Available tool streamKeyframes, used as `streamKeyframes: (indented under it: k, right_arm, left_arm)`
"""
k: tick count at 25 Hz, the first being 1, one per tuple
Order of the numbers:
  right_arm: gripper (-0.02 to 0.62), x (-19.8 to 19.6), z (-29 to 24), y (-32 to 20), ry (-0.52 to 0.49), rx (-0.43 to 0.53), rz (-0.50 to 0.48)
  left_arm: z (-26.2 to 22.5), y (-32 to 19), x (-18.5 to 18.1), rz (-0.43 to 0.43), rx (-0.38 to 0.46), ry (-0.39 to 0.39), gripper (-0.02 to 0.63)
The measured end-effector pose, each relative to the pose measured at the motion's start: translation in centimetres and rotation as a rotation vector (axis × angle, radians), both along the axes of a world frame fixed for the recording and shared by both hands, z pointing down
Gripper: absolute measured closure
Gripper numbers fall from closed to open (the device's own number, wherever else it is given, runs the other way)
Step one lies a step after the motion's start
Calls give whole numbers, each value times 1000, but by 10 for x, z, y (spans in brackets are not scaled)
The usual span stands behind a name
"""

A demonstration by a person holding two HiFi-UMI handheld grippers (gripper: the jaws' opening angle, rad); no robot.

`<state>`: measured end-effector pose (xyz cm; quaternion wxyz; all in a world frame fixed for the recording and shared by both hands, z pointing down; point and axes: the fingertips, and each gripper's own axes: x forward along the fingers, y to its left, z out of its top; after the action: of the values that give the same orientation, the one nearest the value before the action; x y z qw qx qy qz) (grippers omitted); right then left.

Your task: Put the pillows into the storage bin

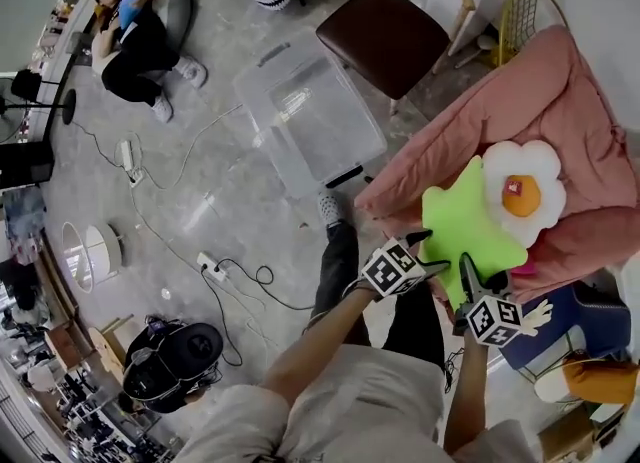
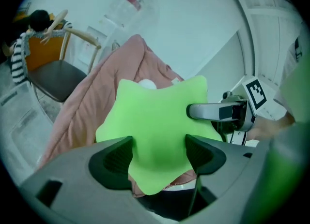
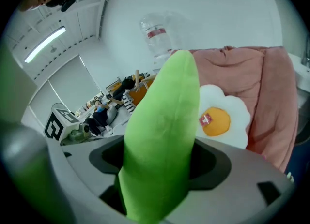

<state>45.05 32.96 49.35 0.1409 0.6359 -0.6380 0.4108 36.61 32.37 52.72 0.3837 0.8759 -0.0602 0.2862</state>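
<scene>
Both arms out fwd, elbows bent, forearms bare. Left forearm [image 1: 330, 326] runs out to the left tool [image 1: 432, 251], which meets the green pillow [image 1: 468, 219] at its near lobe on the person's left. Jaws are clamped on that lobe, pads pressing in from both sides w/ fabric pinched btwn them. Right forearm [image 1: 462, 391] stays closer to the torso. Right tool [image 1: 478, 276] sits at the pillow's near edge, just right of the left tool, jaws set wide yet gripping the pillow's thickness, edge-on btwn them. Tools near each other, not touching. Both marker cubes face up twd the head.
</scene>
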Motion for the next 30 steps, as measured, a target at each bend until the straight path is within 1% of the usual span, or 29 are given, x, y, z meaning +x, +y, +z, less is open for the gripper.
streamKeyframes:
  k: [2, 5, 10, 14, 17, 20, 22, 24, 27, 30]
  right_arm:
    - [225, -15, -23, -9, 32, 9, -26]
    - [230, -33, -54, -27, 67, 35, -58]
    - [233, -52, -101, -65, 87, 117, -104]
    - [233, -82, -126, -114, 106, 168, -176]
    - [233, -127, -139, -155, 104, 204, -255]
    - [233, -186, -144, -200, 89, 229, -361]
    - [233, -225, -140, -230, 67, 240, -434]
    - [233, -265, -126, -257, 26, 240, -486]
    - [233, -327, -93, -287, -60, 213, -527]
    - [233, -374, -52, -312, -137, 168, -516]
  left_arm:
    - [-21, -7, -11, 42, 37, -3, 262]
    - [-50, -23, -26, 54, 70, 26, 265]
    - [-94, -61, -43, 4, 145, 95, 267]
    - [-116, -106, -73, -59, 190, 112, 267]
    - [-128, -143, -118, -141, 223, 115, 267]
    - [-134, -181, -176, -251, 239, 111, 267]
    - [-131, -205, -216, -330, 241, 92, 267]
    - [-120, -228, -257, -401, 245, 61, 267]
    - [-94, -251, -321, -473, 234, 5, 267]
    - [-60, -274, -372, -510, 198, -43, 267]
